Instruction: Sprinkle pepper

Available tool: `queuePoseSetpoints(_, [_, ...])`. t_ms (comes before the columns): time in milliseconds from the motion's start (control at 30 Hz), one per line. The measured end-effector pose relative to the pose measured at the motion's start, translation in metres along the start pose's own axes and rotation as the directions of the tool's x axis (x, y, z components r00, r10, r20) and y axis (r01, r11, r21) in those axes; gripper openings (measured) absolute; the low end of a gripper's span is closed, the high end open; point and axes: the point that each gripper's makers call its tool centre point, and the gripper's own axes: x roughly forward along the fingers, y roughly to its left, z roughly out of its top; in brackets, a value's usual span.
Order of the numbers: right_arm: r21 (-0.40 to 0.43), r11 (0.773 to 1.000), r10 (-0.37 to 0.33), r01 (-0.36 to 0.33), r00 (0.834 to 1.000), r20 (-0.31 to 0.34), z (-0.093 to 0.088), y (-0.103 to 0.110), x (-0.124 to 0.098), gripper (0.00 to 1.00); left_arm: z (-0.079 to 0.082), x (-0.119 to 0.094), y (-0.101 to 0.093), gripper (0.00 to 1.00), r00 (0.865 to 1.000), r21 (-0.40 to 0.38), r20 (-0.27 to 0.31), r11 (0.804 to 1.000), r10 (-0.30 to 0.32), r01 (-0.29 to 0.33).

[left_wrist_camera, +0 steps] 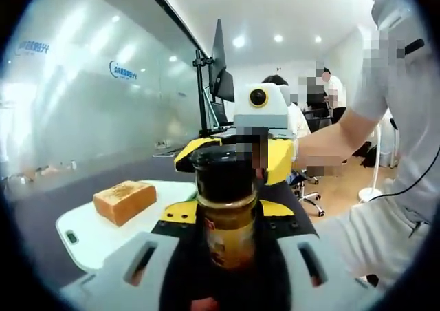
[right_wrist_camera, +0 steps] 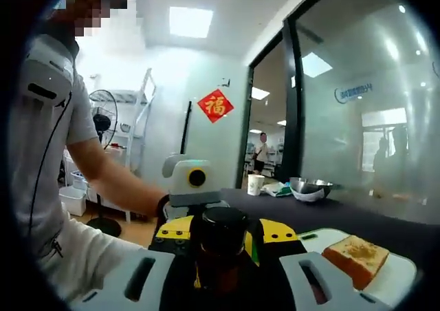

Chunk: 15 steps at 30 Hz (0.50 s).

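Left gripper view, both claws [left_wrist_camera: 230,256] [right_wrist_camera: 221,273] gripping pepper jar [left_wrist_camera: 227,208]

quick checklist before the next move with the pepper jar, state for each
1. Pepper jar held between the left gripper jaws: ok.
2. Right gripper closed on the jar's black lid: looks so, ok.
3. Lid off for sprinkling: not ok, still on.
4. Toast lying on the white board: ok.
5. Jar above the toast: not ok, toast sits off to the side.
6. Pepper left inside: cannot tell.
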Motion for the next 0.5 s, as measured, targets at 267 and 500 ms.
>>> queuePoseSetpoints(267, [0.010, 1.000, 0.015, -0.015, 1.000, -0.005, -0.0027, 0.0020, 0.0031, 0.25, -0.0020, -0.0033, 0.0065, 0.20, 1.000, -0.012, 0.001, 1.000, -0.004, 0.004])
queuePoseSetpoints(500, [0.034, 0.999, 0.011, -0.011, 1.000, 0.003, -0.0023, -0.0001, 0.0035, 0.24, -0.0023, -0.0039, 0.0065, 0.20, 1.000, -0.017, 0.001, 1.000, -0.005, 0.005])
